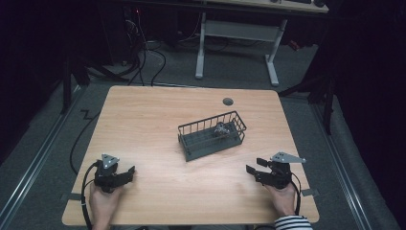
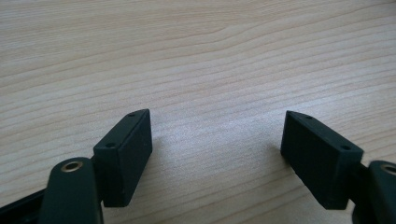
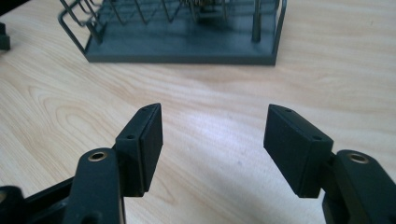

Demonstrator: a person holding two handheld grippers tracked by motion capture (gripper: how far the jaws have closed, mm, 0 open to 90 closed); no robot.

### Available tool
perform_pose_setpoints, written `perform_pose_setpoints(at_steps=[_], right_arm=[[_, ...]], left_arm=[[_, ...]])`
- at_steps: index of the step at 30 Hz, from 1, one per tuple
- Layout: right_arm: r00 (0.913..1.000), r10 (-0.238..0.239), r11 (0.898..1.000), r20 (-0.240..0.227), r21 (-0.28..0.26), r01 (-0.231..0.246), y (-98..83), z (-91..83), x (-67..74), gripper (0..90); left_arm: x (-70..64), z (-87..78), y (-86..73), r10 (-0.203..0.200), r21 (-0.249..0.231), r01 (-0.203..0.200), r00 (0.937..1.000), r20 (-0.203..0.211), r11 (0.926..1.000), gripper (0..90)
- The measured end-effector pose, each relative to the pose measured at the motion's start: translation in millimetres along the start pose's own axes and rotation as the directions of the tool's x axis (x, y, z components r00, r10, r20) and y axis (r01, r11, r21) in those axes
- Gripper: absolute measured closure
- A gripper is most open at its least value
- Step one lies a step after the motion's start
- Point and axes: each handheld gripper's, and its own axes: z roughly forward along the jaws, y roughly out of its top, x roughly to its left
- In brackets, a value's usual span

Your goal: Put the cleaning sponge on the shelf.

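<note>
Here, our right gripper (image 3: 212, 140) with jaws spread on nothing, wire basket (image 3: 182, 49) just ahead of its fingertips, small grey thing (image 1: 221, 129) inside it, our left gripper (image 2: 217, 154) likewise spread over bare table (image 2: 196, 56), basket well apart.

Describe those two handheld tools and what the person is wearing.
Each hand holds a black two-jaw tool: the left gripper and right gripper, with flat rectangular pads, brass-coloured rivets, a grey triangular top plate and a trailing black cable. A striped sleeve covers the right wrist.
</note>
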Motion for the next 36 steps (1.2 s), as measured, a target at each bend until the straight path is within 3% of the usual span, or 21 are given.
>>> perform_pose_setpoints(at_steps=[5,19,32,36], right_arm=[[0.9997,0.022,1.000,0.003,0.017,-0.022,-9.7,4.0,0.9,37.6],[0.9993,0.021,0.999,0.031,0.043,-0.022,-26.8,10.7,4.1,37.0],[0.9972,-0.054,0.994,0.052,0.100,0.048,-27.5,24.1,18.6,36.6],[0.9922,-0.097,0.989,0.078,0.116,0.088,-26.9,27.2,24.4,36.2]], left_arm=[[0.1,0.0,0.0,0.001,0.001,-0.001,1.0000,0.001,1.0000,25.5],[0.0,0.0,0.0,0.000,0.000,0.000,1.0000,0.001,1.0000,25.4],[0.0,0.0,0.0,0.001,0.001,-0.001,1.0000,0.001,1.0000,25.4],[0.0,-0.1,0.0,0.001,0.002,-0.001,1.0000,0.000,1.0000,25.3]])
